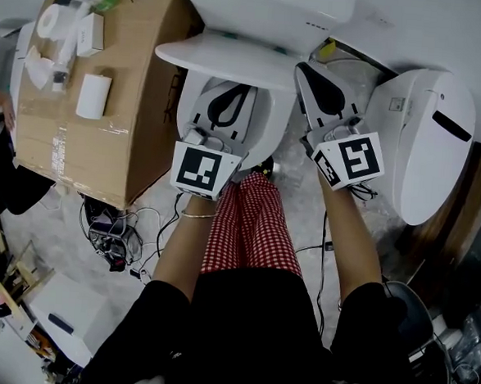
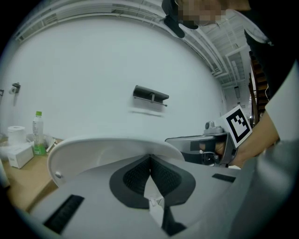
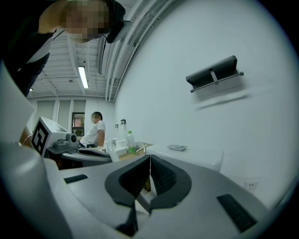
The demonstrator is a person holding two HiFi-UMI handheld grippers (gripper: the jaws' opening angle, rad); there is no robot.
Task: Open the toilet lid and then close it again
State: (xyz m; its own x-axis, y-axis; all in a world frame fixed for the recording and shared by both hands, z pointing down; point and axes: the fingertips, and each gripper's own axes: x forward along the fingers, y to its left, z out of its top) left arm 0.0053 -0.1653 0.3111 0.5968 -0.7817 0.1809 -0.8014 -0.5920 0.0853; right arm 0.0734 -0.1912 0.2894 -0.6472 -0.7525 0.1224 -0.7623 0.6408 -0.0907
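Left gripper (image 2: 150, 158) has its jaws pressed together on nothing, tips close under the front rim of the toilet lid (image 1: 233, 62), which I see raised partway with its underside tilted toward that gripper. Right gripper (image 3: 149, 158) is pinched closed and empty too, held beside the lid's right edge and pointing toward the tank (image 1: 269, 13). A cardboard box (image 1: 122, 129) crowds the left side, a second white toilet (image 1: 425, 142) stands on the right, and cables (image 1: 118, 236) lie on the floor.

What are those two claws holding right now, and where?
Nothing: the left gripper and right gripper both have jaws closed empty, near the toilet lid.
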